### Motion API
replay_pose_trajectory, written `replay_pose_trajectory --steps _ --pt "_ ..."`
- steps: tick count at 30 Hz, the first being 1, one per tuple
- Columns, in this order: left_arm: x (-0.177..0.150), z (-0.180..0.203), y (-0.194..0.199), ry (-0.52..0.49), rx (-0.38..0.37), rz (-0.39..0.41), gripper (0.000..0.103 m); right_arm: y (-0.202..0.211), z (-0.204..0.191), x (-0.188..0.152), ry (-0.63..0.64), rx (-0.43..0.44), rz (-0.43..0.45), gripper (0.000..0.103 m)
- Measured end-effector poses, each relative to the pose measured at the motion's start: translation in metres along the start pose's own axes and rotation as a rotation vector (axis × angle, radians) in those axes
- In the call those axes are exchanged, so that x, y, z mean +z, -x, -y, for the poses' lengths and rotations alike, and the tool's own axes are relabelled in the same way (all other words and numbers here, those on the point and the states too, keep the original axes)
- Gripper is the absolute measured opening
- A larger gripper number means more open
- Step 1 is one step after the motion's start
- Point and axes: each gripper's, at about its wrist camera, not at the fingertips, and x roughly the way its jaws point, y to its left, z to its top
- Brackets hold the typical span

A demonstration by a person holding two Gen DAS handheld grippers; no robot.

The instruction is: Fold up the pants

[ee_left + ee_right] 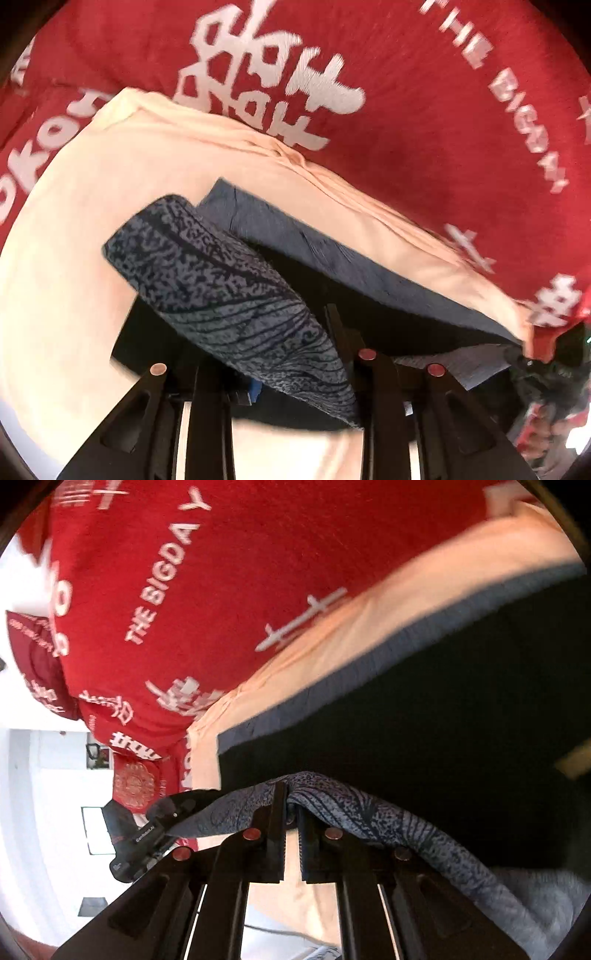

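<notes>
Both claws, left claw (273, 347) and right claw (291, 812), clamp the patterned pants (229, 280) above peach sheet (74, 206)

Bed under red quilt (424, 110) printed with white lettering; peach sheet (74, 221) spread over quilt; pants (295, 251) lying partly on sheet.

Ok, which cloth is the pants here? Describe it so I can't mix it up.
Start at the red blanket with white lettering, then the peach sheet on it. The pants are the blue cloth with a dark speckled, lined print, pinched in both grippers; the layers beside it are plain.
</notes>
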Motion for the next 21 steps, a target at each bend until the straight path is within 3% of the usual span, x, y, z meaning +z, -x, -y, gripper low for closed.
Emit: replay_pose_trajectory --steps 5,8,11,12,13,14,15,19,20,21 --pt "0.018 0.003 -0.047 0.049 0.058 -0.023 0.038 -0.065 0.019 0.074 0.027 -0.107 -0.087 0.006" --pt "0.021 0.008 -0.043 0.044 0.08 -0.032 0.04 -0.096 0.038 0.094 0.007 -0.161 -0.138 0.008" --pt "0.022 0.012 -0.015 0.009 0.096 -0.008 0.055 -0.103 0.05 0.098 -0.019 -0.162 -0.142 0.008" --pt "0.021 0.012 -0.002 -0.003 0.126 0.023 0.069 -0.102 0.049 0.098 -0.022 -0.162 -0.146 0.013" --pt "0.022 0.013 0.011 -0.006 0.158 0.058 0.081 -0.098 0.044 0.097 -0.011 -0.164 -0.148 0.026" --pt "0.021 0.012 0.021 -0.006 0.176 0.086 0.082 -0.094 0.04 0.097 0.011 -0.166 -0.144 0.035" --pt "0.021 0.011 0.03 -0.009 0.19 0.104 0.082 -0.085 0.03 0.095 0.052 -0.176 -0.128 0.052" --pt "0.014 0.017 0.021 -0.071 0.254 0.073 0.082 -0.054 -0.007 0.084 0.16 -0.154 -0.066 0.052" --pt "0.012 0.021 0.01 -0.088 0.264 0.052 0.082 -0.051 -0.012 0.081 0.174 -0.139 -0.066 0.049" --pt "0.01 0.025 -0.002 -0.104 0.269 0.035 0.082 -0.052 -0.018 0.075 0.192 -0.124 -0.073 0.04"
